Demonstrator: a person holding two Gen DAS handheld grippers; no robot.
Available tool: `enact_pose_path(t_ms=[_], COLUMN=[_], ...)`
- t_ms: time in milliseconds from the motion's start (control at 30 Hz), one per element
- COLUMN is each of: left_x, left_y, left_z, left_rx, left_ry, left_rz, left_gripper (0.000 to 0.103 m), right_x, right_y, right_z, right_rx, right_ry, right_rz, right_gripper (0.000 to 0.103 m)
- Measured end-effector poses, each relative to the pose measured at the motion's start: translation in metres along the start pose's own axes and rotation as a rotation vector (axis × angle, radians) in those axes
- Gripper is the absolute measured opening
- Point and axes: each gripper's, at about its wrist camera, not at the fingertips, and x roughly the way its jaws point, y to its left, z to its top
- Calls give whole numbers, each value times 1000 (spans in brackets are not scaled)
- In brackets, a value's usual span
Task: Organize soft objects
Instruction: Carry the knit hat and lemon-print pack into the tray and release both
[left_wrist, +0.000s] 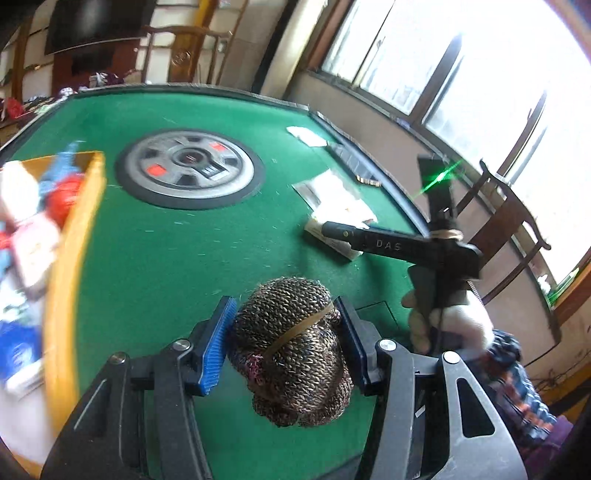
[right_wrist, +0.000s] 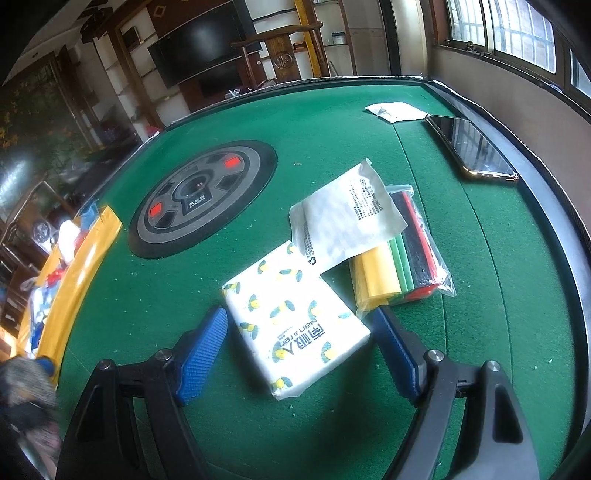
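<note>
Green felt covers the table (right_wrist: 332, 122), which carries a round grey hub (right_wrist: 202, 199) near its centre.

Left wrist view, left to right:
- A yellow-walled box (left_wrist: 79, 229) stands at the left edge of the table. It holds mixed soft items in white, red and blue; motion blur prevents telling them apart.
- The left gripper (left_wrist: 286, 332) is clamped on a brown knitted bundle (left_wrist: 291, 350) bound with a rubber band. Both blue pads (left_wrist: 218, 343) press against the bundle's sides. The bundle is carried above the felt, to the right of the box.
- The right gripper (left_wrist: 334, 229) appears at the right, with a gloved hand (left_wrist: 447, 321) on its handle. Its tip lies over a white packet on the table.

Right wrist view, left to right:
- The yellow box is at the far left edge, well apart from the packets.
- The right gripper (right_wrist: 303, 350) is released. Its jaws stand apart on either side of a white tissue pack (right_wrist: 295, 317) printed with lemons; the pads do not press on it. The pack lies flat on the felt.
- A white plastic pouch (right_wrist: 343, 218) overlaps the far corner of the tissue pack.
- A clear bag of coloured rolls (right_wrist: 399, 266) lies partly under the pouch.
- A phone (right_wrist: 472, 147) lies near the right rim, beyond a small white sachet (right_wrist: 397, 110).
</note>
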Motion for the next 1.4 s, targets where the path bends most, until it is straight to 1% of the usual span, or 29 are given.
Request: enact_pose_path(t_ms=[67,133,200,267,367,400,467,600,667,700,733,767,867,933,967,1033,1100,1200,1267,1333,1400], left_x=[-26,-46,-69,-88,-112,-117,-127,-133,-132,-130,-127,-124,-111,-101,-98,-96,-100,-115,-129,-143,-157], left_y=[15,32,55,79,118,128,151,180,187,190,190,189,190,195,200,207,211,211,210,207,203], left_z=[-6,-11,-17,-23,-34,-37,-45,-54,-54,-53,-53,-52,-49,-46,-46,-45,-45,-49,-52,-56,-63], left_rx=[-22,-41,-80,-117,-181,-203,-249,-312,-321,-322,-320,-312,-299,-313,-336,-364,-386,-405,-416,-430,-442], left_ry=[-36,-68,-100,-118,-140,-142,-143,-136,-131,-129,-125,-116,-72,-37,-23,-14,-29,-82,-131,-174,-223], left_rz=[17,62,119,188,300,325,380,420,429,423,415,412,418,439,455,481,481,458,449,447,454], left_gripper=[53,53,53,53,53,53,53,53,53,53,53,53,55,56,57,60,62,63,63,69,71], right_x=[0,0,1,4,17,20,22,25,23,23,20,18,12,2,-6,-21,-33,-47,-51,-51,-47], right_y=[0,0,2,9,31,36,42,46,48,48,48,48,50,53,56,63,76,112,146,180,217], right_z=[0,-1,0,2,2,2,6,10,9,8,8,7,3,2,2,4,5,3,-1,-6,-16], right_rx=[1,2,-5,-44,-165,-186,-193,-187,-185,-179,-166,-164,-141,-131,-126,-109,-115,-167,-213,-259,-303], right_ry=[-1,-2,5,30,80,85,94,116,119,122,125,130,144,121,102,75,58,49,60,77,110], right_rz=[1,2,10,-30,-148,-167,-170,-188,-190,-181,-163,-164,-136,-124,-110,-58,-12,62,141,209,285], right_gripper=[77,78,83,83,83,83,83,82,77,68,62,59,58,57,58,58,58,58,58,58,58])
